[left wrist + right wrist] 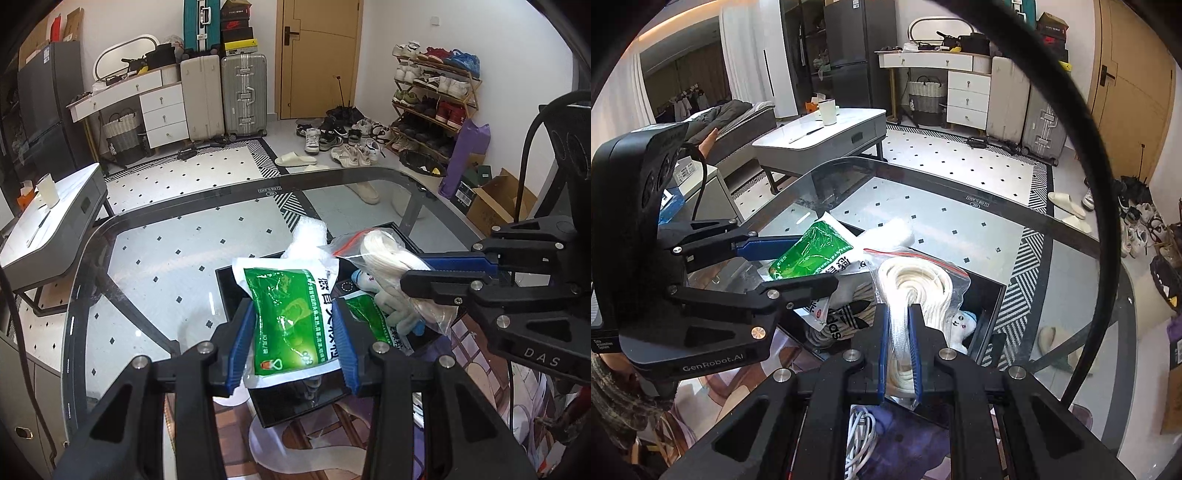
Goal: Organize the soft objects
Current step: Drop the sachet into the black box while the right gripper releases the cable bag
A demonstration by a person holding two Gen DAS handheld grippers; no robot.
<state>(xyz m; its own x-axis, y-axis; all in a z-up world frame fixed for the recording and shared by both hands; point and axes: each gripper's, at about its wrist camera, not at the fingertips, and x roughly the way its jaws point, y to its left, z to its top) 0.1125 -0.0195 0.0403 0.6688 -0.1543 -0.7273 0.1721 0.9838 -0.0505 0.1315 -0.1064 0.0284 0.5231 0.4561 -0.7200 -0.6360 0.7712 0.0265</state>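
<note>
The left gripper [297, 332] is closed on a green-and-white pouch [286, 317], which is pinched across its width and held above the black tray [236, 291] on the glass table [155, 243]; the right gripper [899, 347] is clamped on a clear zip bag of white cord [916, 284], which is carried over the same tray. Inside the tray a second green pouch [364, 314], a roll of white gauze [308, 236], a small white-and-blue soft toy [964, 325] and a black-and-white sock [849, 317] are seen, loosely piled.

Trouble is judged most likely at the release. The pouch is slick and bulges between the pads, so it could be squeezed out sideways; if it is let go at the near edge, it may be tipped over the rim onto the glass. The cord bag is gripped only by its thin lower part, so the heavier coil could swing and be snagged on the gauze, or the zip seam could be strained. The two grippers are held close together above one tray, so a collision is possible if both are lowered at once; items already stacked could be pushed out.
</note>
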